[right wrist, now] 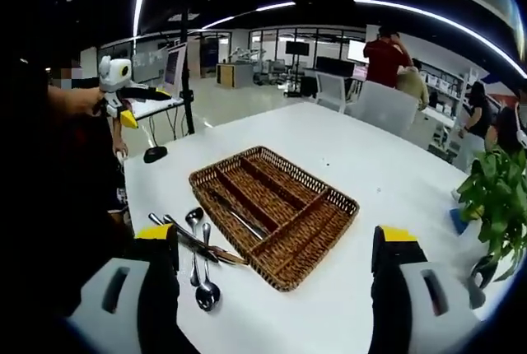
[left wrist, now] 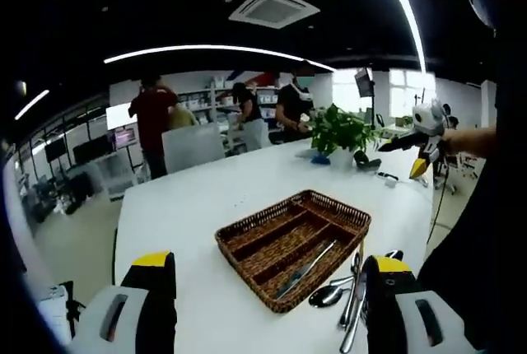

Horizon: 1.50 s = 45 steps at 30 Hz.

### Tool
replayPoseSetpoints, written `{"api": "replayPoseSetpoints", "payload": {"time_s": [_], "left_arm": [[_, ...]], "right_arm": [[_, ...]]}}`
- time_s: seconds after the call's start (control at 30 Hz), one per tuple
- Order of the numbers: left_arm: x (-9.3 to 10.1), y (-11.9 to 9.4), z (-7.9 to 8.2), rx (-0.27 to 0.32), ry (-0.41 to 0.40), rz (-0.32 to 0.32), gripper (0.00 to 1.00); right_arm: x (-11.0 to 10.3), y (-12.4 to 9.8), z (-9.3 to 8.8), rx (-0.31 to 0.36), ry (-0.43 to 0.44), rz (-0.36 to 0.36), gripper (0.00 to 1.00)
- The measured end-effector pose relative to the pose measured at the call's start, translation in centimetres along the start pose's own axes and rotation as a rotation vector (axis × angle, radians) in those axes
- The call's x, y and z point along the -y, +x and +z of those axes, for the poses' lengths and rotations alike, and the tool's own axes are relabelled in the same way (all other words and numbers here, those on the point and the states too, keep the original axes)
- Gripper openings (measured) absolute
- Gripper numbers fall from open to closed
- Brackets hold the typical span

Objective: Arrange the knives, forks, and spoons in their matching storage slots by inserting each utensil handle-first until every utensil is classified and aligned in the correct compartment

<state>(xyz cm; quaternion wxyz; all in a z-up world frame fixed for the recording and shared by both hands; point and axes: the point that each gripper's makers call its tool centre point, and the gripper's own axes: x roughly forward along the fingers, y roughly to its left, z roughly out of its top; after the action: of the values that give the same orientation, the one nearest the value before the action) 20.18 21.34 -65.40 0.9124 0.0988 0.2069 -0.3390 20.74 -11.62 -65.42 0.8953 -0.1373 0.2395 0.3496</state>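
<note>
Though unlabelled, wicker tray [left wrist: 295, 243], loose cutlery [right wrist: 198, 247].

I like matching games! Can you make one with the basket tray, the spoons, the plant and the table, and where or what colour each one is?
Things:
1. wicker cutlery tray
2. spoons
3. potted plant
4. table

Descriptions:
A. white
B. green leaves
C. lying on the table beside the tray
D. brown, with one utensil already inside

Pairs: 1-D, 2-C, 3-B, 4-A
</note>
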Motion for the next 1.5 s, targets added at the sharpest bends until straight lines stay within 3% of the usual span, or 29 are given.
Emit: {"api": "replayPoseSetpoints", "payload": {"time_s": [0.1,0.27,0.4,0.53,0.6,0.73,1.03,1.3,1.5], "left_arm": [[0.3,0.4,-0.5,-0.032,0.023,-0.023,1.0],[0.3,0.4,0.7,-0.028,0.012,-0.054,1.0],[0.5,0.8,1.5,-0.02,0.054,-0.066,1.0],[0.4,1.4,0.6,-0.027,0.041,-0.074,1.0],[0.5,1.5,0.9,-0.002,0.012,-0.071,1.0],[0.4,1.6,0.8,-0.022,0.024,-0.055,1.0],[0.5,1.2,1.9,0.002,-0.001,-0.027,1.0],[0.6,0.1,1.5,-0.007,0.016,0.001,1.0],[0.4,-0.6,1.7,0.0,0.023,0.02,1.0]], "right_arm": [[-0.3,0.3,-0.1,-0.024,0.01,-0.021,0.99],[-0.8,-0.1,0.3,-0.021,0.032,-0.05,0.99],[-0.4,-0.5,0.6,-0.022,0.027,-0.056,0.99],[0.5,-0.8,0.9,-0.014,0.029,-0.064,0.99],[0.8,-1.0,1.1,-0.01,0.029,-0.066,0.99],[1.4,-1.1,1.3,-0.013,0.017,-0.067,0.99],[1.8,-0.9,1.8,-0.023,-0.028,-0.032,0.99],[1.4,-0.6,4.2,-0.015,-0.114,0.038,0.99],[0.8,0.1,4.4,-0.022,-0.148,0.07,0.99]]}}
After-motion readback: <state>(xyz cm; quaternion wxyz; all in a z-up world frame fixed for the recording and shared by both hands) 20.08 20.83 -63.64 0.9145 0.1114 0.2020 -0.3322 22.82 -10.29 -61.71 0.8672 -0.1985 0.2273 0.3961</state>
